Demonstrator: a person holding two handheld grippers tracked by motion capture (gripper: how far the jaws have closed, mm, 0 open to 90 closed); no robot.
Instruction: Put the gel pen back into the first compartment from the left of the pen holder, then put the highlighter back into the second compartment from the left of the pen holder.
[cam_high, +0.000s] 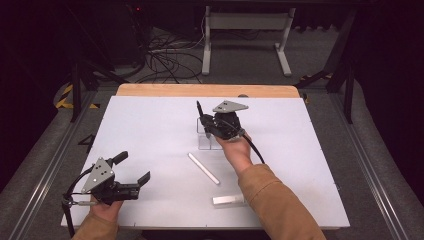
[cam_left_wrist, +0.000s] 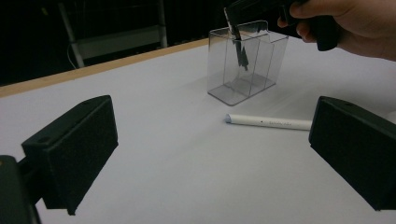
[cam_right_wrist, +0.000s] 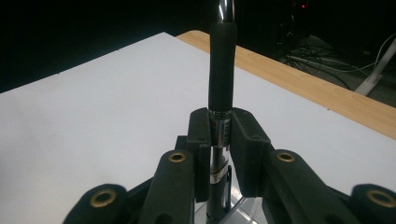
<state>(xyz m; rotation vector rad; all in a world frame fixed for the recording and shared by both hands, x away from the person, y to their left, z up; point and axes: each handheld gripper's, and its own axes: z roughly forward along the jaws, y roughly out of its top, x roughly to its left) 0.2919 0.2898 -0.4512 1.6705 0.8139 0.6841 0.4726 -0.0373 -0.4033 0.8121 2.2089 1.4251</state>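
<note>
Right gripper (cam_high: 202, 119) clamps a slim black pen with a rubber grip (cam_right_wrist: 220, 70), upright above the clear plastic divided holder (cam_left_wrist: 245, 60), likely to drop it in. Left gripper (cam_high: 134, 170) waits open, well away from the holder.

The left gripper (cam_high: 135, 179) sits low at the near left corner in the person's left hand (cam_high: 102, 207), its jaws spread wide apart and aimed across the desk. The right hand (cam_high: 236, 150), forearm in a tan sleeve (cam_high: 272, 200), reaches forward, holding the right gripper (cam_high: 202, 120) with jaws clamped together.
</note>
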